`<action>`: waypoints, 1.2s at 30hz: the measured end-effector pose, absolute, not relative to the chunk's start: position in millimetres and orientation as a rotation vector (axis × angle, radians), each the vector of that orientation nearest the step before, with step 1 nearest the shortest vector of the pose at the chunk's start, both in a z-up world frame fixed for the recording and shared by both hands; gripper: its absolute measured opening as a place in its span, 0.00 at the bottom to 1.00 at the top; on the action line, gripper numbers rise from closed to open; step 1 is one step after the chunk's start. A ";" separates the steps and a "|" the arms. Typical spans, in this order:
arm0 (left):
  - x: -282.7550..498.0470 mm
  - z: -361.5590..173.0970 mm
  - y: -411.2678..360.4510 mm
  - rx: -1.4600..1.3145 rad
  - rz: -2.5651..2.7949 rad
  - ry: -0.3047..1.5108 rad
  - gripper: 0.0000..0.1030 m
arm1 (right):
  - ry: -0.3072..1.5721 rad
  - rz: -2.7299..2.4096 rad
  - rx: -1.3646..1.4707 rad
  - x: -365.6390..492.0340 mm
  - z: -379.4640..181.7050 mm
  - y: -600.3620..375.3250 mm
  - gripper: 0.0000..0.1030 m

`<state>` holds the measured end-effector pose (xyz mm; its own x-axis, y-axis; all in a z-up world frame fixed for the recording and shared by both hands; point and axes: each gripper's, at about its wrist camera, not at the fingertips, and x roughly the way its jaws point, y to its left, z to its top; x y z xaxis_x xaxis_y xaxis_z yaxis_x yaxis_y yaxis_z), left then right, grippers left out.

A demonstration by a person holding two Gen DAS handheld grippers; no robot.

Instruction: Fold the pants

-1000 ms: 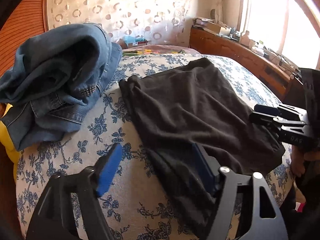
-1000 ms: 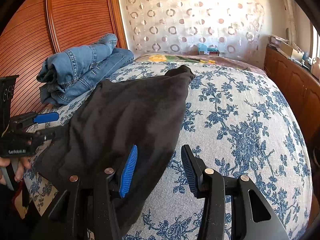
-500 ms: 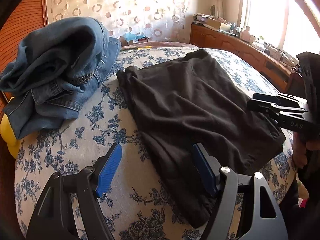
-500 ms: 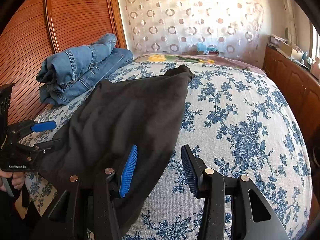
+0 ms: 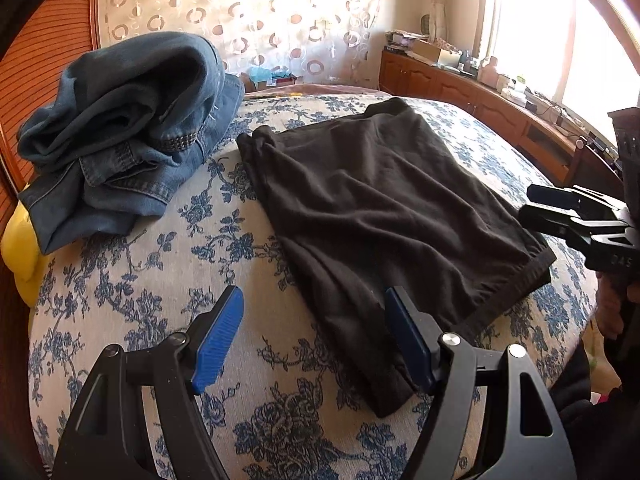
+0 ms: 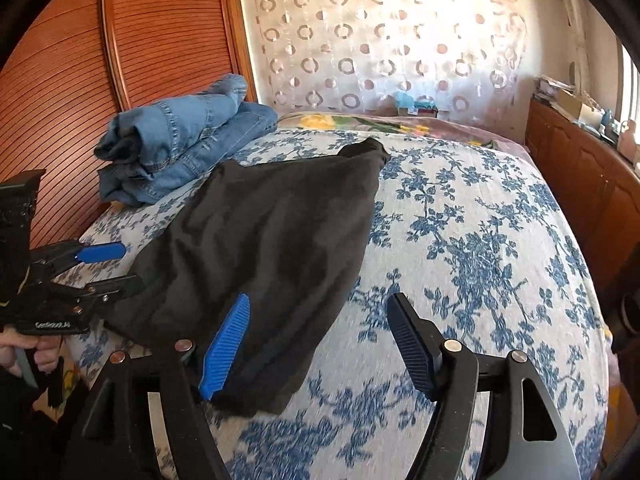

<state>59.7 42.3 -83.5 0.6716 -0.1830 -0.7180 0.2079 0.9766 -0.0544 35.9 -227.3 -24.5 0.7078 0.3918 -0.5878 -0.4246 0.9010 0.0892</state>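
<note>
Black pants (image 5: 384, 200) lay spread flat on the floral bedspread (image 5: 160, 280), waistband end nearest the bed's front edge. Left gripper (image 5: 312, 332) hovered released, fingers wide apart, over the waistband's left corner, gripping nothing. Right gripper (image 6: 320, 340) was likewise released, empty, above the waistband's right corner. Crumpled jeans (image 5: 128, 128) sat just beside the pants near the wooden wardrobe (image 6: 120, 60).
</note>
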 end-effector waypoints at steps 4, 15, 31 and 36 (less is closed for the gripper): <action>53.9 -86.5 44.1 0.029 -0.220 0.814 0.72 | 0.669 0.487 -0.051 28.7 -26.4 -229.6 0.71; 36.9 -90.4 42.3 -0.005 -0.276 0.808 0.60 | 0.704 0.513 -0.067 20.2 -34.6 -220.0 0.66; 22.6 -89.9 35.9 -0.051 -0.336 0.790 0.36 | 0.727 0.531 -0.055 19.1 -46.3 -213.7 0.45; 19.2 -90.4 34.5 -0.057 -0.345 0.789 0.36 | 0.728 0.543 -0.056 15.7 -46.6 -213.6 0.38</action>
